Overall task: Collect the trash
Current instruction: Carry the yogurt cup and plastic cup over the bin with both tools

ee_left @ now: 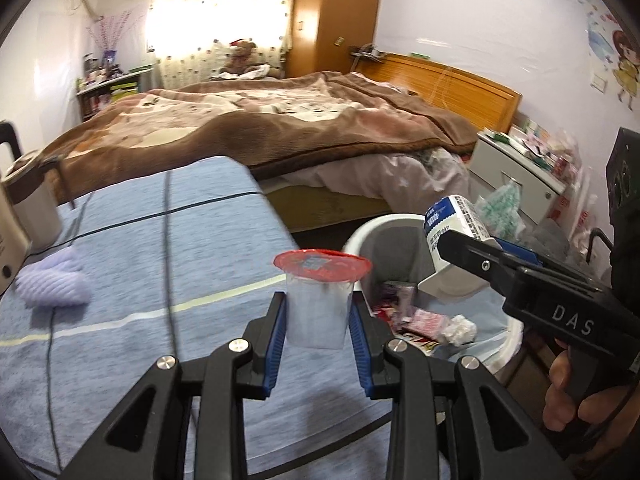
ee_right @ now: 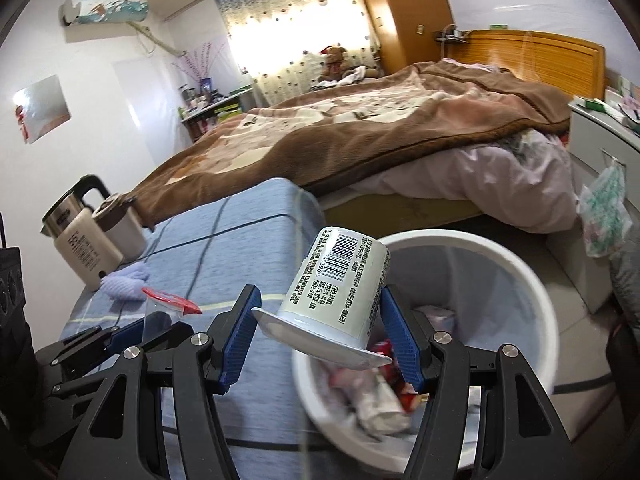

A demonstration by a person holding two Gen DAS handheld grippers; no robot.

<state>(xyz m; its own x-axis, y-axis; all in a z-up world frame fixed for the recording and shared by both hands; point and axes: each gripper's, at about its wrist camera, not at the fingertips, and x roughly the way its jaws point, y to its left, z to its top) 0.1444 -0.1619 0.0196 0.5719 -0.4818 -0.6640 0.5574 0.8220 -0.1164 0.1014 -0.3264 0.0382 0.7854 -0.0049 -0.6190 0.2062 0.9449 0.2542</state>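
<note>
left tongs clamp red-lidded cup; right tongs clamp yogurt cup

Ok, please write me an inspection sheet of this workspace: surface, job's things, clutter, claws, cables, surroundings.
Surface: blue striped cloth covers the table beside the bed.
Job's things: clear cup with red lid; white yogurt cup, upside down and tilted; white trash bin already holds wrappers.
Clutter: lilac knitted cloth; kettle and brown-lidded mug at the table's far end.
Claws: left claw shut on the clear cup; right claw shut on the yogurt cup, over the bin's near rim.
Cables: dark cable runs across the cloth.
Surroundings: bed with brown blanket, wooden wardrobe, curtained window, crowded nightstand.
</note>
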